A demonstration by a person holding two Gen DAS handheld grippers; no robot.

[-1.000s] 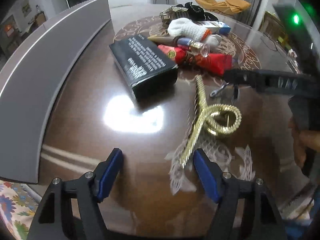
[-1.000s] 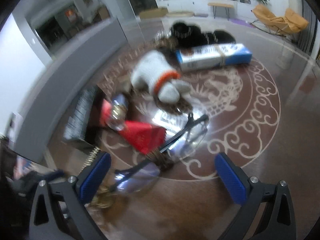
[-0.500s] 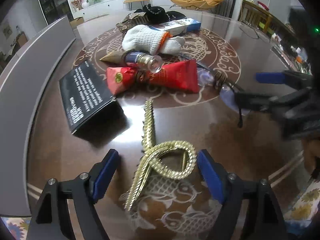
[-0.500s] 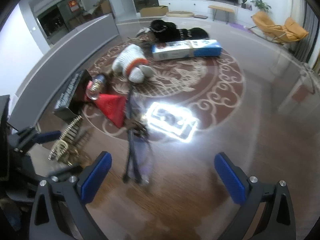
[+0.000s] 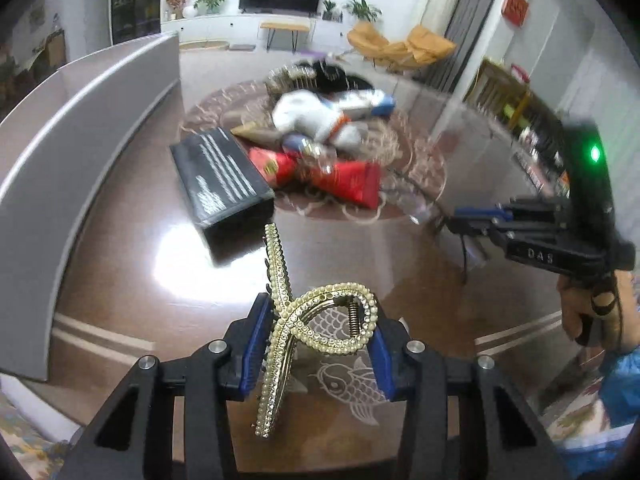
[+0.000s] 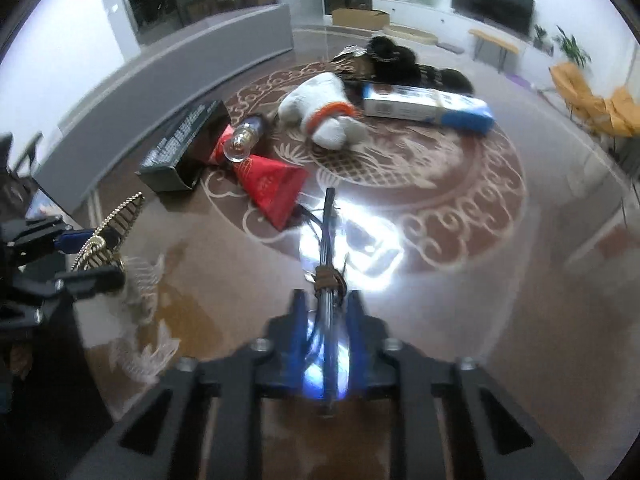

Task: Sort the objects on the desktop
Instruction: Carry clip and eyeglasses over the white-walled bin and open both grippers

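My left gripper point(image 5: 318, 344) is shut on a gold hair claw point(image 5: 308, 316), held just above the brown table; the claw's long arm sticks out past the pads. It also shows at the left of the right wrist view point(image 6: 108, 236). My right gripper point(image 6: 326, 332) is shut on folded glasses point(image 6: 328, 248) with a dark frame, whose temples point away from me. The right gripper shows at the right of the left wrist view point(image 5: 480, 214).
A pile lies at the table's middle: a black box point(image 5: 218, 176), a red tube point(image 5: 344, 178), a small glass bottle point(image 6: 244, 142), a white glove point(image 6: 324, 112), a blue-white box point(image 6: 424, 106), dark items behind. A grey curved panel point(image 5: 80, 120) borders the left.
Both grippers have closed: the left on the gold hair claw, the right on the glasses. Both objects now sit between the pads, lifted off the table.
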